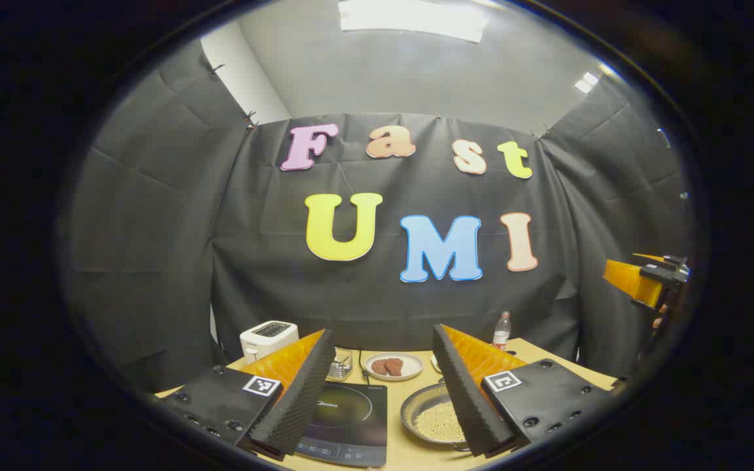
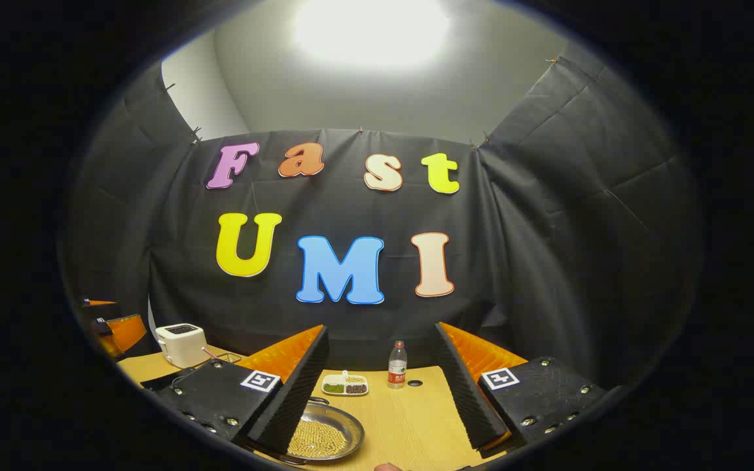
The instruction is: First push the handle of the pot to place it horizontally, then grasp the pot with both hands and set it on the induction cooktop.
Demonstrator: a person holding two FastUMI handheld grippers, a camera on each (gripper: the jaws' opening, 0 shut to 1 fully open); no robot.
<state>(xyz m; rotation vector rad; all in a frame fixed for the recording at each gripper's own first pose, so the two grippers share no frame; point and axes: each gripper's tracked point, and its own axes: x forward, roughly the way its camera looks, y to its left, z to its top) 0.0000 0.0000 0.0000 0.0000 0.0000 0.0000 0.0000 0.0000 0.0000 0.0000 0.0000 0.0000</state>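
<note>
The pot (image 1: pixel 430 417) is a shallow metal pan holding yellowish beans. It sits on the wooden table just right of the black induction cooktop (image 1: pixel 349 418). My left gripper (image 1: pixel 383 333) hangs open above the near table edge, its right finger covering the pot's right side. In the right gripper view the pot (image 2: pixel 331 432) lies low left, partly behind the left finger of my open right gripper (image 2: pixel 382 330). I cannot make out the pot's handle clearly. The right gripper (image 1: pixel 645 281) also shows far right in the left gripper view, raised off the table.
A white toaster (image 1: pixel 268 338) stands at the back left, with a plate of brown food (image 1: pixel 393 366) and a water bottle (image 1: pixel 501 330) further right. A small divided dish (image 2: pixel 344 386) lies near the bottle (image 2: pixel 397 364). The table (image 2: pixel 410 418) is bare right of the pot.
</note>
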